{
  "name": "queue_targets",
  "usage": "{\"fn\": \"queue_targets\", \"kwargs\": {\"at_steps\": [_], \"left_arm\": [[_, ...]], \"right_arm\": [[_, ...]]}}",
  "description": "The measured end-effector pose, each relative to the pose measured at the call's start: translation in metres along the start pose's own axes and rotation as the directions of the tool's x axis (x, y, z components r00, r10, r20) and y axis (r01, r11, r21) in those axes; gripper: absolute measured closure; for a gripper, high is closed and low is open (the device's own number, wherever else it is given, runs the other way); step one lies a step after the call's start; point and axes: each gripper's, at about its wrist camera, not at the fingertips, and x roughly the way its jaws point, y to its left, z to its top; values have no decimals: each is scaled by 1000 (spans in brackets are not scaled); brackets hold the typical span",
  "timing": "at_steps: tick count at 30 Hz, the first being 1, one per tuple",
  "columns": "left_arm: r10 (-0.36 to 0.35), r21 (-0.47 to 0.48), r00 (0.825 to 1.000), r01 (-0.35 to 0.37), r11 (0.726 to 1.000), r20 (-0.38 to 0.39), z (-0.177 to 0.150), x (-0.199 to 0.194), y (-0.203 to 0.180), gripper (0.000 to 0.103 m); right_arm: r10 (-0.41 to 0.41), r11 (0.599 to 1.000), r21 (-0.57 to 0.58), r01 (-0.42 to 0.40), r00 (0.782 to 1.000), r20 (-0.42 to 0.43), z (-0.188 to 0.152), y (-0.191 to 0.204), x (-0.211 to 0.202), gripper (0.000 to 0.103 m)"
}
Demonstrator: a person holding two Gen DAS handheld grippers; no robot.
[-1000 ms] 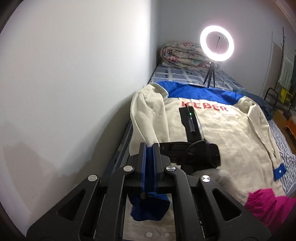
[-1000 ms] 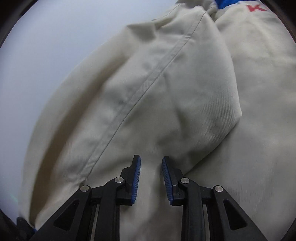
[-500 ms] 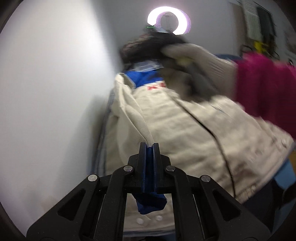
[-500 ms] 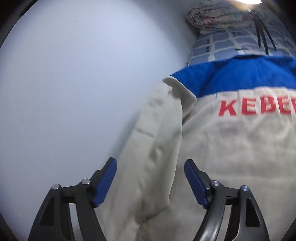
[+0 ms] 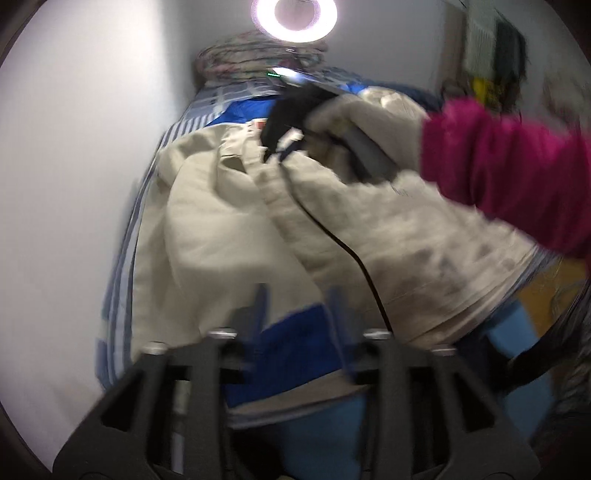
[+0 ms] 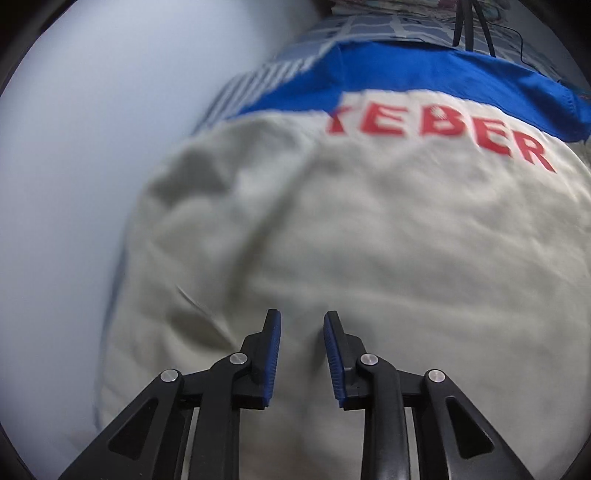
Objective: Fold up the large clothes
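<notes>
A cream jacket [image 5: 221, 240] with a blue yoke [image 6: 406, 70] and red letters [image 6: 443, 129] lies on the bed. Its left sleeve is folded over the body. My left gripper [image 5: 298, 306] is blurred and its jaws are opening, with the sleeve's blue cuff [image 5: 295, 347] lying loose between them. My right gripper [image 6: 302, 350] is closing, and cream cloth [image 6: 369, 240] near the shoulder fills the narrow gap between its pads. In the left wrist view the right gripper [image 5: 275, 147] presses into the bunched fabric, held by a gloved hand [image 5: 351, 122] in a magenta sleeve [image 5: 498, 166].
A white wall runs close along the bed's left side. The striped sheet [image 5: 129, 240] shows beside the jacket. At the head of the bed are a folded quilt [image 5: 240, 55] and a ring light [image 5: 293, 14] on a tripod [image 6: 472, 22]. A black cable [image 5: 351, 251] crosses the jacket.
The left gripper carried the cuff in over the jacket and has opened off it. The right gripper opened wide, moved to the shoulder area and closed to a narrow gap on cream cloth.
</notes>
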Motion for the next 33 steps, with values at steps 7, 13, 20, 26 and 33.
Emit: {"fn": "queue_targets", "kwargs": {"at_steps": [7,13,20,26,33], "left_arm": [[64,-260,997,-70,963,-31,-24,-5,58,49],[-41,-431,991,-19,902,-131,-47,22,93,49],[-100,-489,977,-6,872,-190,-58,57,98,68],[84,-310,982,-133,942,-167,-47,35,61,98],[223,-225,969,-242,944,-107,-62,-16,41,98]], "right_arm": [[93,994,-57,-89,992,84,-15,4,-48,43],[249,967,-53,-250,968,-25,-66,18,-36,34],[350,936,-19,-352,933,-79,-111,25,-8,59],[372,928,29,-371,927,-42,-123,23,-33,103],[-1,952,-307,-21,998,-70,-131,41,-75,72]]}}
